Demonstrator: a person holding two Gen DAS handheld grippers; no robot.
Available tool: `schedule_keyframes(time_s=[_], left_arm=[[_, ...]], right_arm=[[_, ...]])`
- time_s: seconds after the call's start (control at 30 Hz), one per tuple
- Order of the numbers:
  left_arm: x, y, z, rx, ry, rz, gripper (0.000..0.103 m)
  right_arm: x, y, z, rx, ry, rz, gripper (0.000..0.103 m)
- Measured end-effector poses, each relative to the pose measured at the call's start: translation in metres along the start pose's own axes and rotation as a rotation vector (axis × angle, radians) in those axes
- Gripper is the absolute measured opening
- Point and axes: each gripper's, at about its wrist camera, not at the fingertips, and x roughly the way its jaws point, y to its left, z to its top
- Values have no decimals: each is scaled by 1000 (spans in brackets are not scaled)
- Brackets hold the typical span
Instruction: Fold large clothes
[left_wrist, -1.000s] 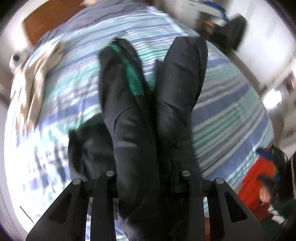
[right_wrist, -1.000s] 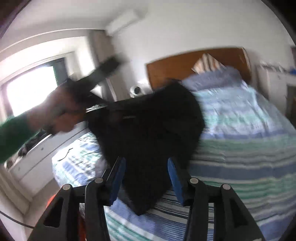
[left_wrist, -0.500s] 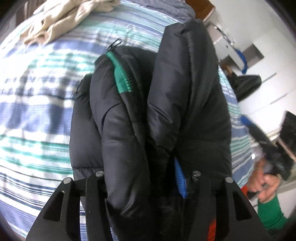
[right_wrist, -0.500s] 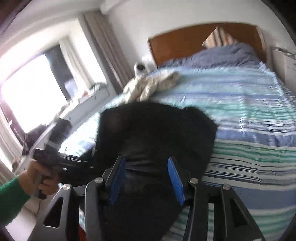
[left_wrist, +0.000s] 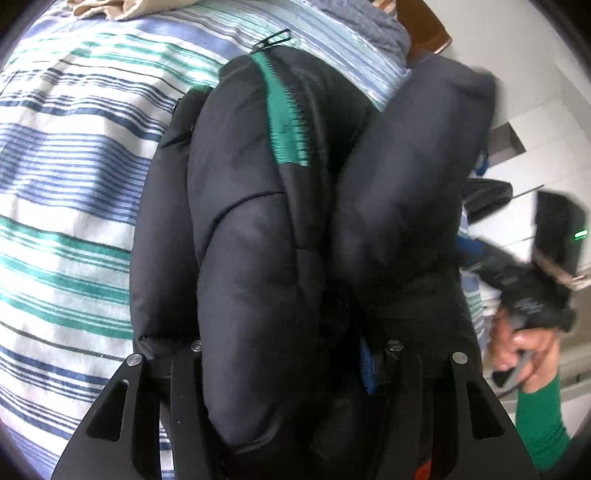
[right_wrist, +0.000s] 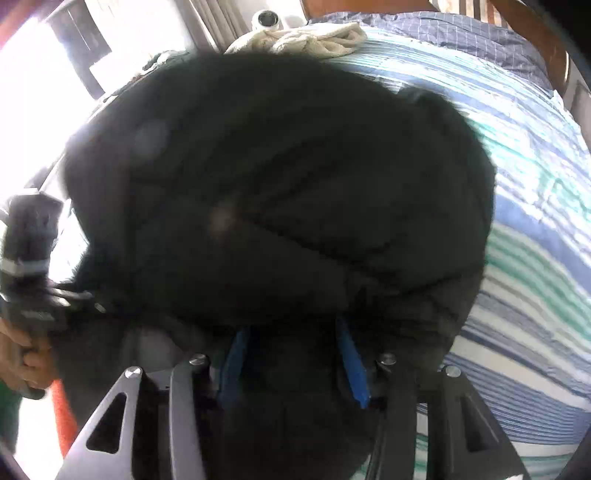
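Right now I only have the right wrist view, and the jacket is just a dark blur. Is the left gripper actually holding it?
Observer: Yes. The left gripper is clamped on a thick bunch of the black jacket.
Operator: Which part of it faces that camera?
Observer: The green zipper tape runs along the fold, and the zipper pull is at the far end, over the striped bedding.
Operator: Can you see my right hand?
Observer: Yes, the right hand is blurred at the right edge, in a green sleeve.

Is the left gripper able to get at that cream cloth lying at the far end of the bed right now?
Probably not. The left gripper is full of the black puffy jacket, which bulges out ahead of its fingers. The cream cloth lies apart from it on the striped bed, so the jacket would likely have to go down first.
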Motion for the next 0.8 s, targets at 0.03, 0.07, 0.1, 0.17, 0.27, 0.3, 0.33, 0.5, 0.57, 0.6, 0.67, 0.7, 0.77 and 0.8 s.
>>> schedule_keyframes(time_s=[0.03,0.07,0.1,0.17,0.27,0.3,0.33,0.5,0.57,0.6,0.67,0.7,0.77,0.8], left_arm=[[-3,10,7,-8,0,-10,52],[-2,14,7,-16,-1,-23,52],[-2,14,7,-17,-3,-30,52],[-2,14,5,-10,-7,-25,52],[-3,14,2,-5,-15,-22,52],[-2,15,0,-5,-17,-24,52],[-1,15,-2,-6,-20,-28,52],[-6,26,-17,-27,-34,-52,52],[-7,30,-15,-40,-33,-64,52],[-6,32,-16,-45,-33,-65,51],[-6,35,-17,-47,-37,-59,51],[-6,37,-17,-52,-39,-60,51],[-8,37,-18,-61,-34,-64,51],[-9,37,-19,-66,-30,-63,51]], right_arm=[[-11,10,8,-13,-44,46,49],[-17,17,14,-14,-71,86,49],[-21,26,22,-13,-99,137,49],[-19,45,37,-51,-144,197,49],[2,74,61,-130,-171,179,49],[14,78,65,-136,-147,146,49],[34,80,71,-133,-97,112,49],[95,73,88,-17,98,87,47],[111,76,91,-32,138,45,47],[114,78,89,-49,147,22,46],[128,82,83,-86,164,-35,46],[132,81,83,-86,169,-45,46],[138,79,83,-72,173,-56,46],[138,79,83,-70,171,-57,46]])
